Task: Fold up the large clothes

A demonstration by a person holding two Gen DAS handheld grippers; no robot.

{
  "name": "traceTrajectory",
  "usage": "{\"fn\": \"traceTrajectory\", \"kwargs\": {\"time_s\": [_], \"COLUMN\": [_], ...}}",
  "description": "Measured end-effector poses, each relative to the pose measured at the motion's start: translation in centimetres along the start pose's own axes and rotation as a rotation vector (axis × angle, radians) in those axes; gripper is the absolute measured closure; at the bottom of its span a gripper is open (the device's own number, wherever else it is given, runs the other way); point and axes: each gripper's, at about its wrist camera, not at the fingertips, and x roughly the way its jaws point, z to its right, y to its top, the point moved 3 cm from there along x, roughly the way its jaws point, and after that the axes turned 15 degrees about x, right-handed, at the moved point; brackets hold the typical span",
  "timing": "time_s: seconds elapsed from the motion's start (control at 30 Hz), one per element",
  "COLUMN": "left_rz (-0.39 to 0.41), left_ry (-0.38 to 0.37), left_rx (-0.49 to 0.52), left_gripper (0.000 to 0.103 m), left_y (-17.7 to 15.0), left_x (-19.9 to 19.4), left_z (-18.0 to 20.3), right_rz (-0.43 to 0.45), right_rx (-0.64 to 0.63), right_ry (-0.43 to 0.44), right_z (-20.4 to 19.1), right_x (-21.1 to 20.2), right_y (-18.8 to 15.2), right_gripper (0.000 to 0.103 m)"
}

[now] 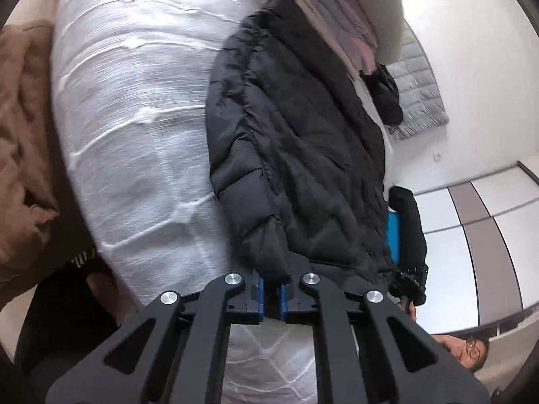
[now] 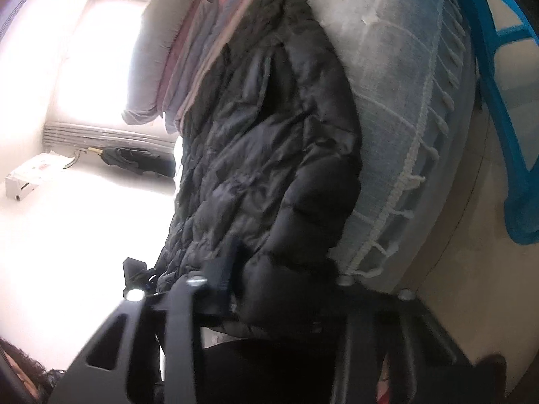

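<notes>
A black puffer jacket (image 1: 296, 141) lies stretched along a white quilted mattress (image 1: 134, 118). My left gripper (image 1: 273, 291) is shut on the jacket's near corner, the fabric pinched between its blue pads (image 1: 260, 294). In the right wrist view the same jacket (image 2: 262, 155) fills the middle. My right gripper (image 2: 269, 289) sits at its near edge, and the fabric covers the fingertips, so its grip is hidden. The right gripper also shows in the left wrist view (image 1: 409, 282), at the jacket's far side.
A brown garment (image 1: 27, 155) lies at the mattress's left side. Striped bedding (image 2: 202, 33) is piled at the far end. A blue plastic chair (image 2: 505, 101) stands beside the mattress edge (image 2: 404, 155). A person's face (image 1: 468, 353) is low right.
</notes>
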Motion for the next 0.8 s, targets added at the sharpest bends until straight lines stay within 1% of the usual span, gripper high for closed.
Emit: {"fn": "traceTrajectory", "kwargs": {"time_s": [0.03,0.07,0.1,0.13,0.17,0.2,0.27,0.3,0.33,0.37,0.4,0.43,0.5,0.57,0.67,0.8], "left_rz": [-0.012,-0.027,-0.044,-0.069,-0.070,-0.057,-0.050,-0.051,-0.055,-0.058,-0.058,-0.037,-0.013,0.026,0.054,0.078], "left_ry": [0.009,0.011,0.022,0.028,-0.012,-0.028,-0.035,-0.025,-0.013,0.006,-0.010,-0.022,-0.015,-0.039,-0.073,-0.105], "left_rx": [0.003,-0.013,-0.041,-0.089,-0.115,-0.119,-0.109,-0.098,-0.078,-0.056,-0.051,-0.053,-0.031,-0.022,0.014,0.056], "left_gripper": [0.097,0.093,0.086,0.068,0.062,0.060,0.057,0.058,0.063,0.092,0.093,0.096,0.097,0.098,0.098,0.098], "left_y": [0.0,0.0,0.1,0.0,-0.1,-0.1,-0.3,-0.4,-0.3,-0.3,-0.2,-0.2,0.2,0.4,0.9,0.4], "left_x": [0.3,0.8,1.1,1.6,2.0,2.1,2.1,2.2,2.3,2.4,2.5,2.2,1.5,0.2,-1.5,-4.5], "left_z": [0.0,-0.4,-1.1,-2.0,-2.4,-2.5,-2.3,-2.1,-2.0,-1.7,-1.1,-0.6,0.9,2.2,4.6,6.7], "right_rz": [0.002,-0.003,-0.013,-0.025,-0.030,-0.031,-0.028,-0.021,-0.011,-0.003,0.013,0.029,0.063,0.097,0.144,0.154], "right_rx": [0.000,0.002,0.011,0.032,0.048,0.063,0.079,0.075,0.069,0.068,0.062,0.062,0.058,0.051,0.035,-0.002], "right_ry": [0.005,0.012,0.018,0.029,0.037,0.048,0.076,0.081,0.085,0.092,0.099,0.115,0.160,0.218,0.311,0.385], "right_z": [-0.1,-0.2,-0.1,0.2,0.5,0.8,1.3,1.3,1.3,1.1,1.0,0.8,-0.2,-1.3,-3.2,-5.2], "right_x": [0.0,0.1,0.4,0.6,0.7,0.8,0.7,0.7,0.6,0.5,0.3,0.0,-0.8,-1.7,-3.6,-5.8], "right_y": [-0.1,-0.1,-0.2,-0.1,0.0,0.0,0.0,-0.2,-0.3,-0.5,-0.6,-0.8,-1.3,-1.9,-2.9,-5.0], "right_gripper": [0.072,0.072,0.071,0.070,0.068,0.066,0.066,0.068,0.073,0.079,0.084,0.086,0.088,0.090,0.091,0.091]}}
